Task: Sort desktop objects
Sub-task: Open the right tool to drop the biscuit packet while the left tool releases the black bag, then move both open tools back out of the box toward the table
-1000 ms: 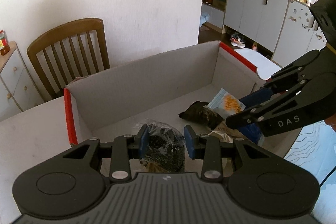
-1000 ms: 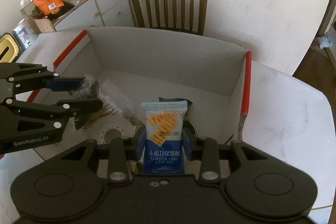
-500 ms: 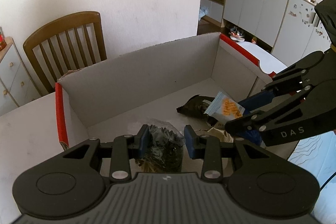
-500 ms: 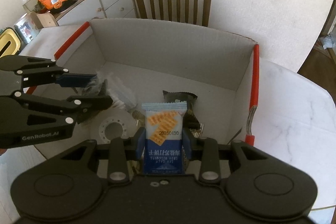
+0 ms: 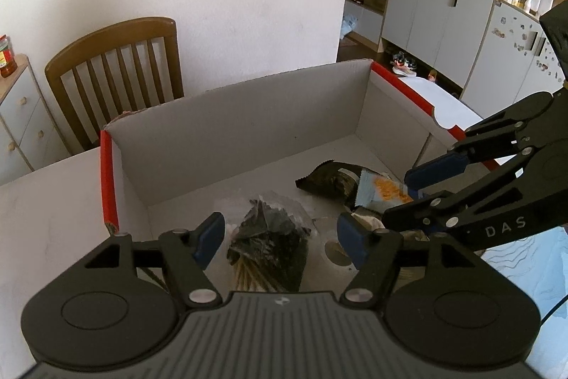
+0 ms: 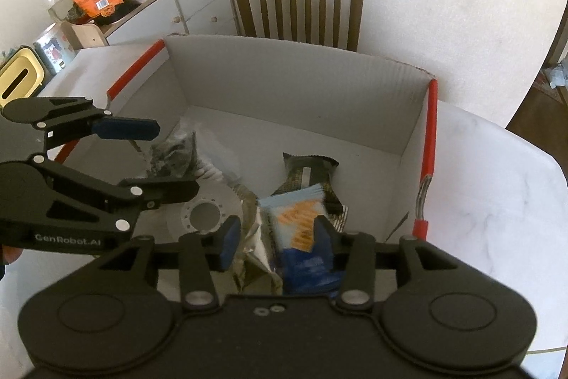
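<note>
Two grippers hang over the open cardboard box [image 5: 248,137], and both have just been opening: the left gripper [image 5: 280,237] now stands wide with the clear bag of dark contents [image 5: 266,247] loose between its blue pads, touching neither, and the right gripper [image 6: 277,237] has parted around the blue-and-white cracker packet [image 6: 301,237], which looks blurred and tipped, seemingly dropping free onto the pile below. So the step in hand is the release of two items into the box at once. The next move, as I judge it, calls for lifting both grippers straight clear of the box walls without snagging the bag or packet, then going for whatever remains outside on the white table [image 6: 479,166]. By count inside the box: one clear bag, one cracker packet, one dark snack wrapper [image 6: 309,169] lying flat beyond it, one roll of white tape [image 6: 202,215] on the floor of the box, and at least one crumpled silvery wrapper [image 6: 252,237] beneath the packet; anything deeper I cannot tell
</note>
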